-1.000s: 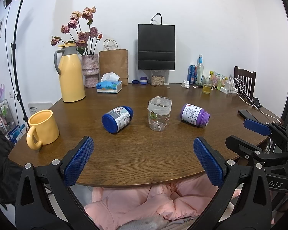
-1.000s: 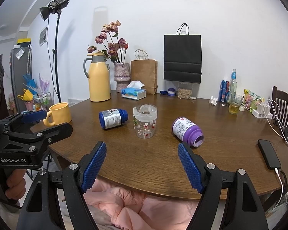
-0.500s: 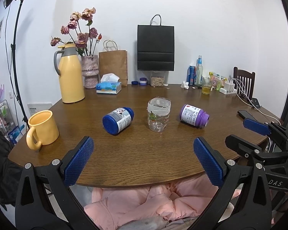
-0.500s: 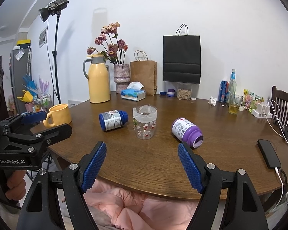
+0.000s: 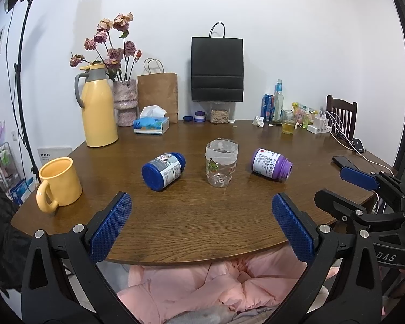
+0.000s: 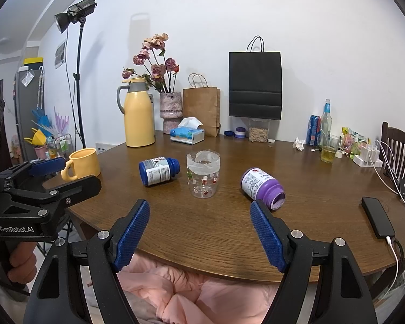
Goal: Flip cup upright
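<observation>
A clear plastic cup (image 5: 220,167) (image 6: 203,174) with small printed figures and a frosted band at its top stands mid-table; it looks mouth down. My left gripper (image 5: 201,226) hovers open over the near table edge, well short of the cup, with nothing between its blue pads. My right gripper (image 6: 199,232) is likewise open and empty at the near edge, the cup straight ahead between its fingers. Each gripper shows at the side of the other's view.
A blue bottle (image 5: 164,171) lies left of the cup and a purple bottle (image 5: 270,163) right of it. A yellow mug (image 5: 60,182) stands at the left edge, a yellow thermos (image 5: 98,113) behind. A phone (image 6: 378,217) lies on the right. Bags and clutter line the wall.
Almost nothing: both views have shifted very slightly. Both grippers stay open and no object on the table has moved.
</observation>
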`<state>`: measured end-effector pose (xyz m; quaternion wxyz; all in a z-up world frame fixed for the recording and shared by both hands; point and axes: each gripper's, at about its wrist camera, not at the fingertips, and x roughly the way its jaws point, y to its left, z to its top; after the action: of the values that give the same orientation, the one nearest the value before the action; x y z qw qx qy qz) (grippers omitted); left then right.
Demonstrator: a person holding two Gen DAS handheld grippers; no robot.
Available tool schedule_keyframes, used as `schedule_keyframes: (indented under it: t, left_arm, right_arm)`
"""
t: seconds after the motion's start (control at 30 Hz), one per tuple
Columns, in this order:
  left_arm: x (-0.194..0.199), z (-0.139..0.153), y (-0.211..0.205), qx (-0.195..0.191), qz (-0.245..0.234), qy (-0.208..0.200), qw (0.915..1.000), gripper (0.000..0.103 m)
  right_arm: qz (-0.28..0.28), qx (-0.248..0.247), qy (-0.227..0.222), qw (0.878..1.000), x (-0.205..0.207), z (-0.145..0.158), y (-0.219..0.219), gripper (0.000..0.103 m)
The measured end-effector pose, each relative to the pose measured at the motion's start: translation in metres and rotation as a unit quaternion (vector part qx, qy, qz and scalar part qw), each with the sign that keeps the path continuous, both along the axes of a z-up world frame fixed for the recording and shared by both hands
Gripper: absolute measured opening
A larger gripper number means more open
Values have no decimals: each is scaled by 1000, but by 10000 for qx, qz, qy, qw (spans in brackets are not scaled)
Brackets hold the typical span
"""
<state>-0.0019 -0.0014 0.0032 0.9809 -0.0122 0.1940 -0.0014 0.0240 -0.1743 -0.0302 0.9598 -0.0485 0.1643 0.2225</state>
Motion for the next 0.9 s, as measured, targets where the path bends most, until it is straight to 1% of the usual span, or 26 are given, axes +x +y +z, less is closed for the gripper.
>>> schedule_keyframes:
  t: [0.9]
  left_arm:
    - [0, -2, -1, -16, 5, 43, 10000, 103]
  right_arm:
    - [1, -1, 14, 10000, 0, -1, 0, 81]
